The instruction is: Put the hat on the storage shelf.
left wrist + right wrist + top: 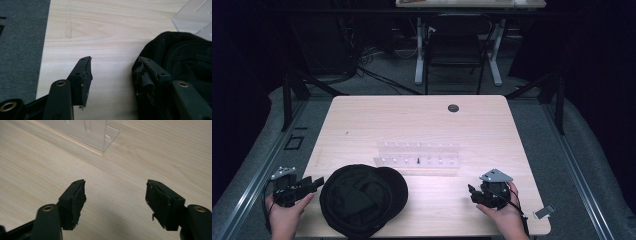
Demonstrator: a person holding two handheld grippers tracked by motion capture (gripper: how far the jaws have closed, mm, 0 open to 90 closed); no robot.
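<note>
A black cap (362, 199) lies on the near left part of the wooden table (417, 120). Behind it stands a clear plastic rack (418, 158) with several pegs. My left gripper (312, 183) is held at the table's left edge, just left of the cap, jaws open. In the left gripper view the cap (180, 52) lies behind the right jaw, and bare wood shows between the fingertips (85, 67). My right gripper (473, 192) sits near the front right, open over bare wood (115, 192), with the rack's corner (100, 132) ahead of it.
A dark cable hole (453, 108) is set in the table's far side. A small grey tag (544, 211) lies off the table's front right corner. A chair and a desk's legs (457, 50) stand beyond the table. Grey floor surrounds it.
</note>
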